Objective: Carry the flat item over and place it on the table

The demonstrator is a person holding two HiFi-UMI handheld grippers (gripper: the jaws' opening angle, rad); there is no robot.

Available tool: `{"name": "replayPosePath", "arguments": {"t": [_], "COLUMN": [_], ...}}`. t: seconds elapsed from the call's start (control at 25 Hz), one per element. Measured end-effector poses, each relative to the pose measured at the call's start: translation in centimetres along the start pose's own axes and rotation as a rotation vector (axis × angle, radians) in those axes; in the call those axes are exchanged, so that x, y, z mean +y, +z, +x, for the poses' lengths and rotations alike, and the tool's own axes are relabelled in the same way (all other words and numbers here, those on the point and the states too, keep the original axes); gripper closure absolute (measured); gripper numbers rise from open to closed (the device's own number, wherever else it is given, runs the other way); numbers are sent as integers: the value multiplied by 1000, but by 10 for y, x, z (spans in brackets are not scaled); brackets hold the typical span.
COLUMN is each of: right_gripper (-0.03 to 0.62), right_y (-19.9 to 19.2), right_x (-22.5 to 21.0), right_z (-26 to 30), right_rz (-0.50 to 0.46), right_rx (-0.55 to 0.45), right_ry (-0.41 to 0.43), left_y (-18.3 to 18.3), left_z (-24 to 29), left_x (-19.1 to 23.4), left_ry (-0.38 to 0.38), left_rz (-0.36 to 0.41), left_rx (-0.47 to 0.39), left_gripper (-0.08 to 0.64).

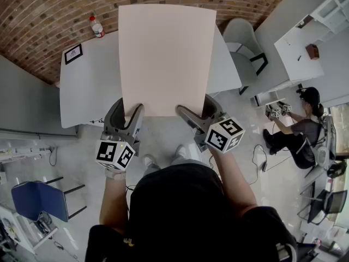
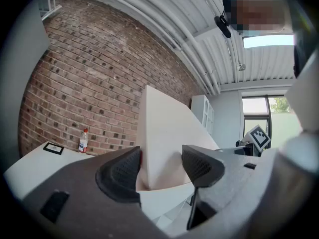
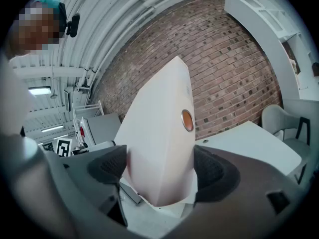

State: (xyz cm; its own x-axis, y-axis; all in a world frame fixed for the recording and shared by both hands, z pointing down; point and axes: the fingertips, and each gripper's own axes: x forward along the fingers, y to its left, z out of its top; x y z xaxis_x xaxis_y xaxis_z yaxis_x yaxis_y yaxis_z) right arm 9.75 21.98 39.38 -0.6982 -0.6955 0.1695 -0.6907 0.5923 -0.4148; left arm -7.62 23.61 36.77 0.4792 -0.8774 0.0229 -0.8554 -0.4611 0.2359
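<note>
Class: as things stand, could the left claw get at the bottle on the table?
Probably not: the left claw grips a corner of the board, and the bottle stands far across the table.

Bright, even daylight; sharp focus; heavy fisheye warping at edges
</note>
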Motion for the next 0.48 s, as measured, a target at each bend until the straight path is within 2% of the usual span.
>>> {"name": "replayPosePath", "arguments": {"t": [0.48], "right_gripper": [161], "right_y": [18], "right_x": [-70], "right_z": [-34], "right_rz": [10], "right_rx": [-4], "right_ry": [15], "left_y": [-18], "left_z": [56], "left_x": [-53], "left_ry": [16], "left_rz": [-8], "left_rx": [2], "left_gripper": [301]}}
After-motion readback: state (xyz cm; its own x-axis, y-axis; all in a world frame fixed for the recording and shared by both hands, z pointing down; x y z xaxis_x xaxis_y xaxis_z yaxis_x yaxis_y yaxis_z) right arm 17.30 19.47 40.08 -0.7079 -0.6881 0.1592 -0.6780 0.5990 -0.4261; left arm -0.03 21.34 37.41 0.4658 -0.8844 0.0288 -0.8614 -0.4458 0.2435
